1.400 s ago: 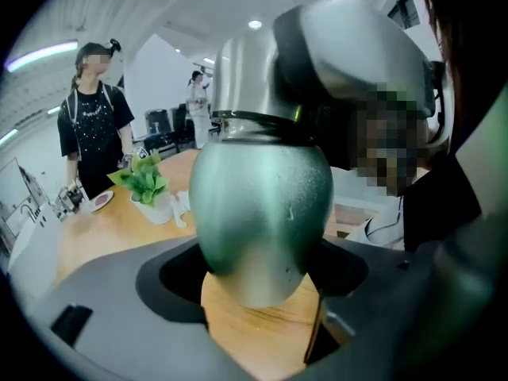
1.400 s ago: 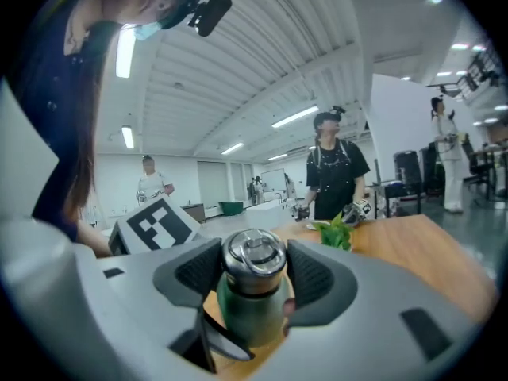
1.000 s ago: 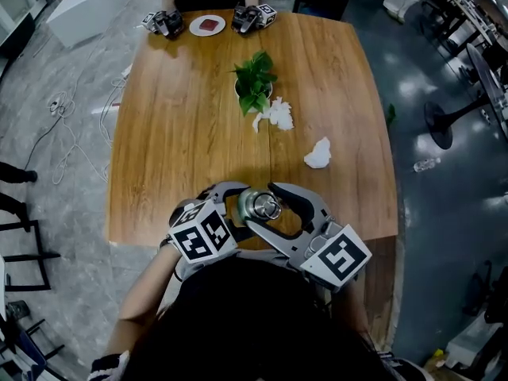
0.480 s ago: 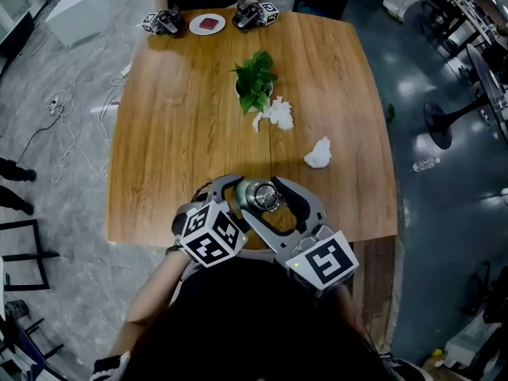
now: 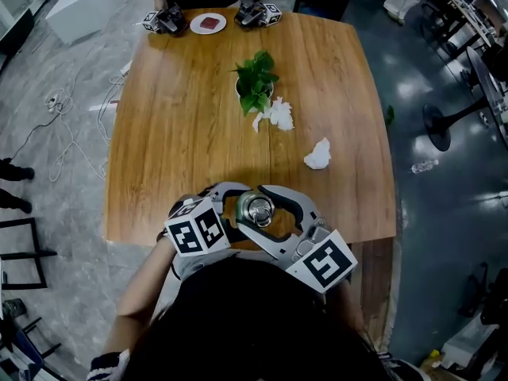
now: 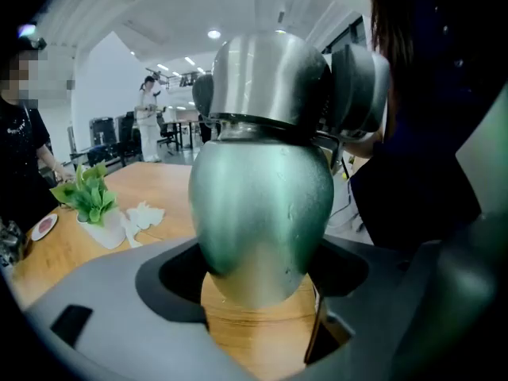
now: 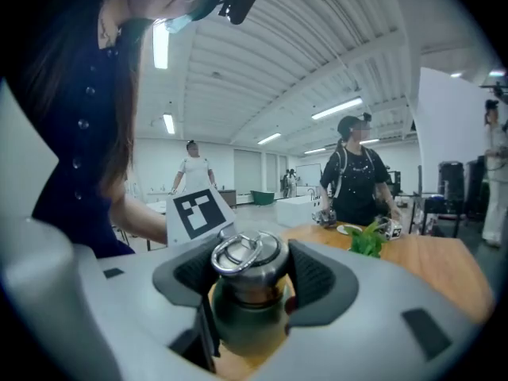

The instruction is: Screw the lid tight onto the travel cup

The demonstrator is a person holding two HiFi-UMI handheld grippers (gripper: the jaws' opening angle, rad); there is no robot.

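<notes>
Head view: travel cup upright, lid up; left tool, right tool clamping.

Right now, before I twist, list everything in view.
table: one, brown wood, under everything
travel cup: one, green metal, near edge
lid: one, silver with ring, on the travel cup
potted plant: one, green, white pot, table middle
tissues: two, white, one beside the plant, one nearer right
plate: one, white, far edge
other grippers: two, dark, flanking the plate
left gripper: one, grey, shut on travel cup
right gripper: one, grey, shut on lid
</notes>
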